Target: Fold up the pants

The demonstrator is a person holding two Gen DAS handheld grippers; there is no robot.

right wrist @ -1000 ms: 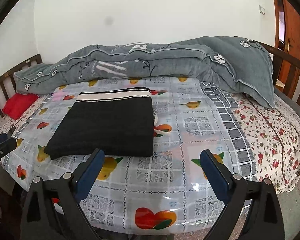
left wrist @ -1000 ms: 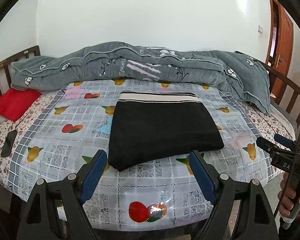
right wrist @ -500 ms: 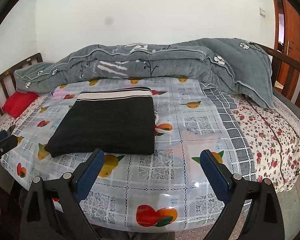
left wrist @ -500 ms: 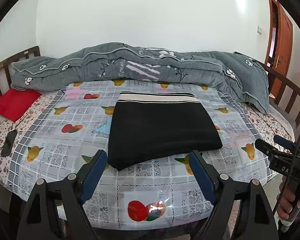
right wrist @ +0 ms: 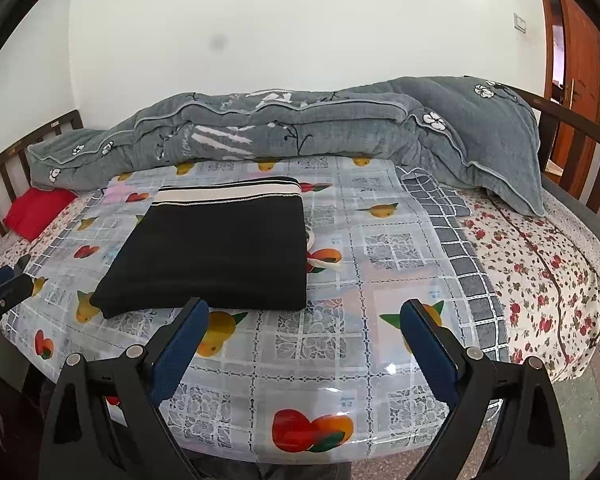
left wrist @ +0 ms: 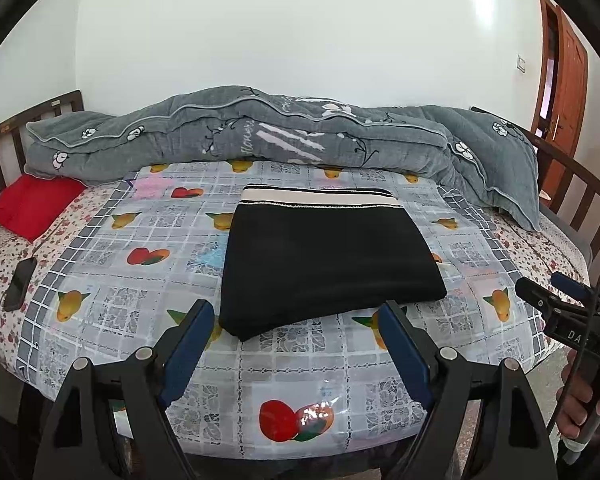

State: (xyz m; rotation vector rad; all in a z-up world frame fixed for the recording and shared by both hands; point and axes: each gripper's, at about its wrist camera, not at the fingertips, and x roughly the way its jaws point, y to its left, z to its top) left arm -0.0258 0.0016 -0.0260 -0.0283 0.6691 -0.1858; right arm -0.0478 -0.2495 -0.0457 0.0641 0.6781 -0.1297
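Note:
The black pants (left wrist: pixel 323 260) lie folded into a flat rectangle on the fruit-print plastic sheet (left wrist: pixel 300 376), with their white striped waistband at the far edge. They also show in the right wrist view (right wrist: pixel 216 256). My left gripper (left wrist: pixel 296 316) is open and empty, held back over the bed's near edge just short of the pants. My right gripper (right wrist: pixel 303 320) is open and empty, near the pants' near right corner. The right gripper also shows at the right edge of the left wrist view (left wrist: pixel 547 300).
A rolled grey quilt (left wrist: pixel 284 140) lies along the far side of the bed. A red pillow (left wrist: pixel 32 204) and a dark phone (left wrist: pixel 20 284) lie at the left. Wooden bed rails (right wrist: pixel 579 148) stand at both ends. A wooden door (right wrist: pixel 579 64) is at the right.
Both grippers have drawn back slightly from the bed and stay open. The folded pants have not moved.

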